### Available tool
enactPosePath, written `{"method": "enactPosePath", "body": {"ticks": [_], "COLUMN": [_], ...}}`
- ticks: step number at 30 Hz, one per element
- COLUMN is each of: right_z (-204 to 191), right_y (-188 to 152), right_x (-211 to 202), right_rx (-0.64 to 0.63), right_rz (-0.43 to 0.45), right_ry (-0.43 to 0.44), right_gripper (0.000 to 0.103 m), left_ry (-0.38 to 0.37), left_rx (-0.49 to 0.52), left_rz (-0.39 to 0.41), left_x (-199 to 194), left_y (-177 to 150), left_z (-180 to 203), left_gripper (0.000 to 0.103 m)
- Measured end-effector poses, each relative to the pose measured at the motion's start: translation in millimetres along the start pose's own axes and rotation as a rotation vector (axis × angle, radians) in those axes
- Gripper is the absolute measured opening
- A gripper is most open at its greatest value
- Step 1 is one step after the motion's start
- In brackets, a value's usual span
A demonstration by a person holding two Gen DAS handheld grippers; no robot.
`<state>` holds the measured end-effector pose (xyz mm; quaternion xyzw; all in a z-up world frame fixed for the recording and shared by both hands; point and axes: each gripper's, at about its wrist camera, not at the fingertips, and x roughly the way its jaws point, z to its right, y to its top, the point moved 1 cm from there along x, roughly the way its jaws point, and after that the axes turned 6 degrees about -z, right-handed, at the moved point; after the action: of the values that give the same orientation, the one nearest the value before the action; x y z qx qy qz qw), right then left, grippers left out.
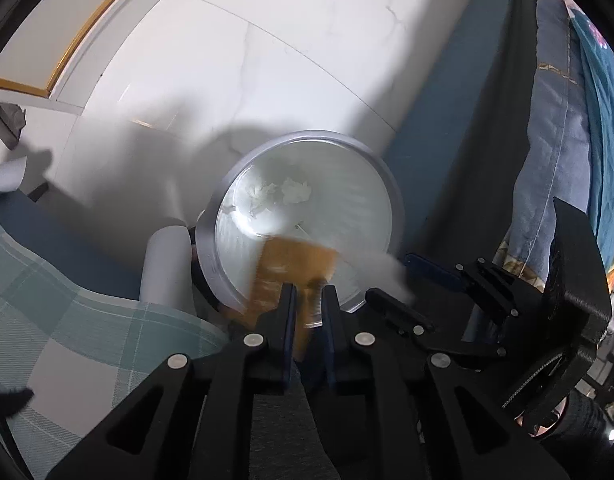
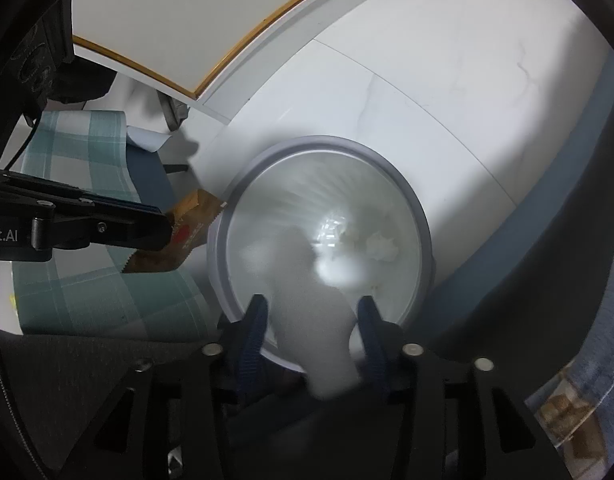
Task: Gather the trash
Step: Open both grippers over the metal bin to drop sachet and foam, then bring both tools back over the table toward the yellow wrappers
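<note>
A round grey trash bin (image 1: 391, 196) with a clear liner stands on the white tile floor and holds crumpled white tissues (image 1: 295, 192). My left gripper (image 1: 309, 296) is shut on an orange-brown snack wrapper (image 1: 291, 264) at the bin's near rim; the wrapper also shows in the right wrist view (image 2: 187, 232). My right gripper (image 2: 311, 316) is open above the bin (image 2: 423, 236). A blurred white tissue (image 2: 319, 320) hangs between its fingers over the bin mouth; whether they touch it I cannot tell. The right gripper also shows in the left wrist view (image 1: 439, 280).
A green checked cloth (image 2: 87, 288) covers a table edge on the left. A white paper roll (image 1: 163, 268) lies beside the bin. A bed with blue bedding (image 1: 567, 160) runs along the right. A white cabinet with gold trim (image 2: 179, 20) stands at the back.
</note>
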<state>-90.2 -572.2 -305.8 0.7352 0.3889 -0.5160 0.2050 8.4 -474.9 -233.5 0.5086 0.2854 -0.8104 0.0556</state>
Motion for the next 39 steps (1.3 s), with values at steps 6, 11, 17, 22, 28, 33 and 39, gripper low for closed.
{"method": "enactPosePath", "body": {"ticks": [6, 11, 17, 22, 28, 33, 39], "right_z": [0, -2, -3, -5, -29, -67, -126], "right_y": [0, -2, -5, -7, -9, -13, -22], "right_x": [-3, -16, -34, -65, -117, -162, -208], "right_rx": [-0.005, -0.012, -0.016, -0.015, -0.075, -0.157, -0.316], "right_rz": [0.002, 0.052, 0.102, 0.183, 0.343, 0.492, 0.626], "right_ry": [0.006, -0.013, -0.019, -0.013, -0.008, 0.019, 0.037], "right_gripper": [0.052, 0.057, 0.06, 0.063, 0.069, 0.071, 0.076], "left_ry": [-0.018, -0.045, -0.039, -0.046, 0.075, 0.099, 0.19], "left_rx": [-0.018, -0.028, -0.082, -0.139, -0.219, -0.316, -0.44], "left_rz": [-0.01, 0.02, 0.124, 0.311, 0.594, 0.803, 1.03], "left_x": [4, -3, -30, -78, -139, -177, -213], "left_y": [-2, -4, -13, -32, -89, -143, -220], "left_z": [-3, -6, -14, -22, -28, -42, -65], "left_gripper": [0.009, 0.012, 0.026, 0.042, 0.063, 0.064, 0.081]}}
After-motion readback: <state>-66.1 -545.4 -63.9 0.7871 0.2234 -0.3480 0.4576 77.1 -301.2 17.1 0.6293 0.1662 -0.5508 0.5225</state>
